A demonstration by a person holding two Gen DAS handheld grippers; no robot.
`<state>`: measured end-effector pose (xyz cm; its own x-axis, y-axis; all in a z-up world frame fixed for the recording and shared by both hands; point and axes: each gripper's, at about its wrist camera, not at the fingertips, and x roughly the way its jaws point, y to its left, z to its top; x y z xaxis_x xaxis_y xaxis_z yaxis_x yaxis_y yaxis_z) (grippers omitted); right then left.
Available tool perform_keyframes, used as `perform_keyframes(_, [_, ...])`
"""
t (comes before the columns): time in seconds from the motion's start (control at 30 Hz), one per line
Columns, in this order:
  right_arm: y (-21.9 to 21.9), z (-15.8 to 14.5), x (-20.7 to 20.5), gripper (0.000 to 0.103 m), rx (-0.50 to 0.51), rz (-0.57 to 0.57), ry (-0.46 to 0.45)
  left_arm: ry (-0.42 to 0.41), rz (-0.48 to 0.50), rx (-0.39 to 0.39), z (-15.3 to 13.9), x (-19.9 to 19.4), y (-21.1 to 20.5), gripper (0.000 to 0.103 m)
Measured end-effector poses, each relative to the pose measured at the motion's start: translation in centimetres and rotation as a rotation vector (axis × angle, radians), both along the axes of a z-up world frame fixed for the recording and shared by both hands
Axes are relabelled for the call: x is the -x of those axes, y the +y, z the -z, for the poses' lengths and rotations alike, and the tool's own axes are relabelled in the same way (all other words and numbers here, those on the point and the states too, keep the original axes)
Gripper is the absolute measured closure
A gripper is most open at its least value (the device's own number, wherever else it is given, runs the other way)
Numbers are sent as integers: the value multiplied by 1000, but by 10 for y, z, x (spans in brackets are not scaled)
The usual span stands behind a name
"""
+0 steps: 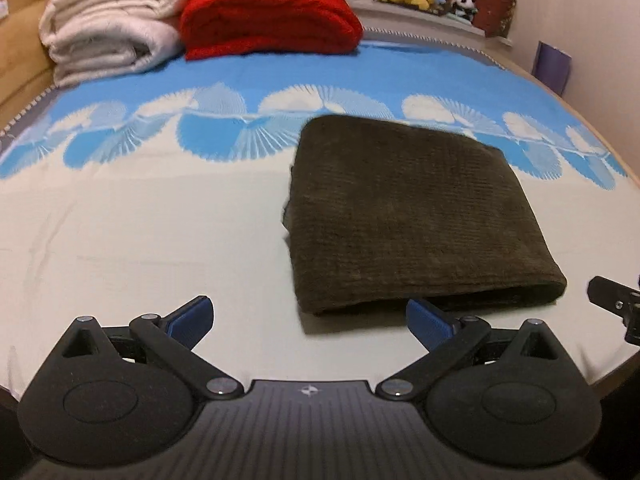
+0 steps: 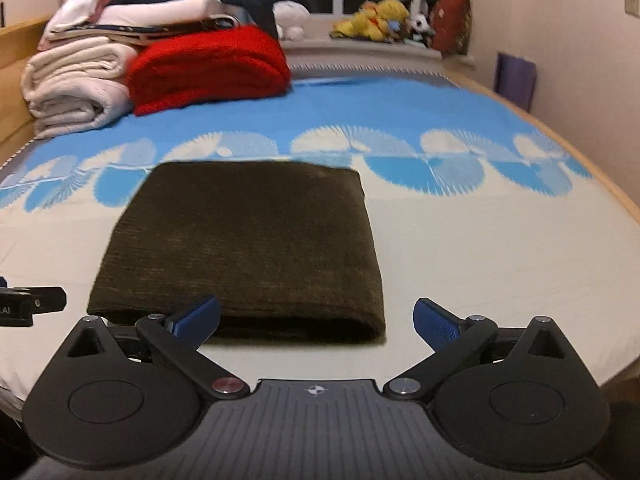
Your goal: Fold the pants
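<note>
One pair of dark brown pants (image 2: 244, 248), folded flat on the bed (image 2: 460, 264). I see two grippers, left gripper (image 1: 310, 316) and right gripper (image 2: 318, 318), both spread wide, empty. Behind: one red blanket (image 2: 208, 68), one white blanket stack (image 2: 76, 88), several plush toys (image 2: 380, 20).

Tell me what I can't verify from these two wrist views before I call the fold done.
- Underside and inner layers of the folded pants: hidden by the top layer in both views.
- Near fold edge: partly covered by a blue pad of the open left tongs in the left view, and of the open right tongs in the right view.
- Far edge: blurred in both.
</note>
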<state>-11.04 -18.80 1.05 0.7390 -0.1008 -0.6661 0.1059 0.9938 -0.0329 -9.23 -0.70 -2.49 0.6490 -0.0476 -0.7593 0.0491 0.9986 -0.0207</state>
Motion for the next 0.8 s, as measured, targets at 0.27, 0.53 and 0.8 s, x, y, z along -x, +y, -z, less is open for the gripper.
perform_keyframes(0.27, [-2, 14, -13, 1, -5, 10, 62, -16, 83, -10, 13, 0, -19, 0])
perform_keyframes(0.53, [-5, 17, -13, 1, -12, 11, 78, -11, 60, -1, 16, -4, -16, 0])
perform_keyframes(0.8, [-4, 17, -14, 1, -9, 2, 81, -8, 54, 2, 15, -4, -11, 0])
